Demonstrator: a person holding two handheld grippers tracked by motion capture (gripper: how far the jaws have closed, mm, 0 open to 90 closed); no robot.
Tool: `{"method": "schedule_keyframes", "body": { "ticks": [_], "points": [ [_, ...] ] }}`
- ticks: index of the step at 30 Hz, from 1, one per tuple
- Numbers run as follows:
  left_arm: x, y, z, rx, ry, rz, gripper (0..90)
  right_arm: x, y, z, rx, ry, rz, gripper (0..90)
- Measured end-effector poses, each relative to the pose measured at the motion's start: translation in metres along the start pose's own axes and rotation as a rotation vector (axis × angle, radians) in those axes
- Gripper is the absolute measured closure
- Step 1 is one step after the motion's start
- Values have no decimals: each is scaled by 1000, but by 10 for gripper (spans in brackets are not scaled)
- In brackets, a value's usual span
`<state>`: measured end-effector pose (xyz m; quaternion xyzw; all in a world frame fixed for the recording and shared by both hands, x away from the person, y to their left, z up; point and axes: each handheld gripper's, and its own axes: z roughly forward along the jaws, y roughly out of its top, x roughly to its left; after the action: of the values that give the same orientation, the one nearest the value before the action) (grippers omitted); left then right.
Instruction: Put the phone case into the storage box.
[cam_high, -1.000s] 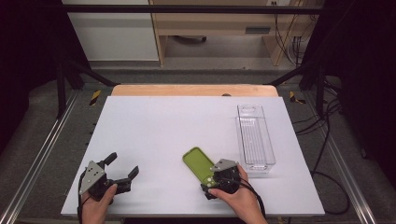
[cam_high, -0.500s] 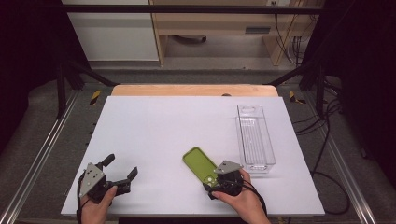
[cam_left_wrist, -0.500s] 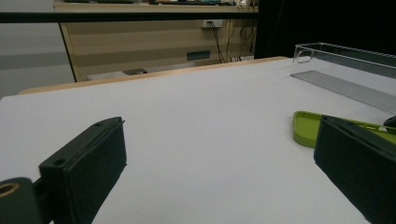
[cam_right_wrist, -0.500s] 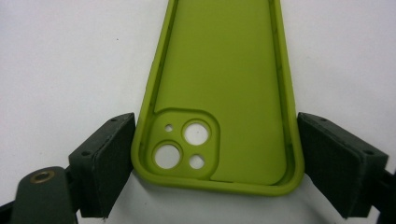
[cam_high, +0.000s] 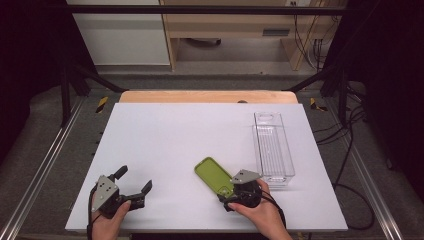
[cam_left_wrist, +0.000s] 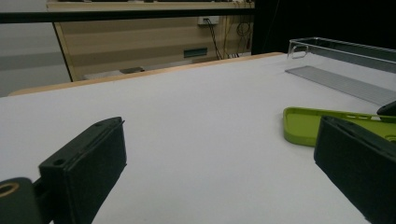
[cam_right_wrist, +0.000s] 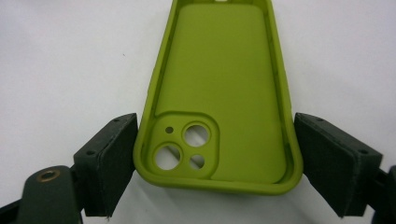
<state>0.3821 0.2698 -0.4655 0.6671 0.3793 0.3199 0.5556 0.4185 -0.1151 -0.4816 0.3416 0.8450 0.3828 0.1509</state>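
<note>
Green phone case (cam_high: 216, 177) lies open side up on the white table (cam_high: 200, 135), near the front edge, right of centre, camera-hole end twd the person. Right gripper (cam_right_wrist: 210, 154) straddles that end: jaws have just been closing in, left pad looks to touch the case's side, right pad a hair off or barely touching, can't tell for sure, so not a firm grip yet imo. Case looks like soft silicone, v light, thin walls, empty shell, so it'll prob flex and bow if squeezed hard across its width; matte skin should give decent friction, not slippery, not fragile. Best hold is where the jaws already sit, across the short width by the camera cutout (cam_right_wrist: 184, 147), where the thicker ridge stiffens it; gentle squeeze, else the rim folds inward and pops out. Left gripper (cam_left_wrist: 224, 177) rests low at the front left corner of the table, jaws wide apart, nothing between them, well away from the case. Clear plastic bin (cam_high: 272, 147) stands along the right edge, long side running front to back, its front end just beside the right hand (cam_high: 260, 215), empty afaict. Nothing sits btwn case and bin; only the bin's wall needs clearing if the case goes in there
</note>
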Motion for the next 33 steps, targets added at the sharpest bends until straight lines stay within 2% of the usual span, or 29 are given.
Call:
{"method": "schedule_keyframes", "body": {
  "ticks": [8, 14, 17, 23, 27, 33],
  "points": [
    [-6, 0, 1, 25, -13, 34, 20, 1, 7, -7, -33, 1, -9, 175],
    [-12, 0, 4, 43, -41, 63, 23, 0, 12, -11, -58, -3, -6, 177],
    [-17, -1, 7, 58, -59, 86, 23, 1, 14, -11, -37, -4, -4, 178],
    [-25, 0, 10, 75, -82, 140, 22, -4, 20, -10, -29, 7, 8, 178],
    [-27, 1, 11, 76, -90, 159, 23, -7, 32, -10, 6, 8, 1, 179],
    [-29, 2, 13, 79, -92, 179, 24, -11, 51, -8, 29, 19, -23, 179]
  ]
}}
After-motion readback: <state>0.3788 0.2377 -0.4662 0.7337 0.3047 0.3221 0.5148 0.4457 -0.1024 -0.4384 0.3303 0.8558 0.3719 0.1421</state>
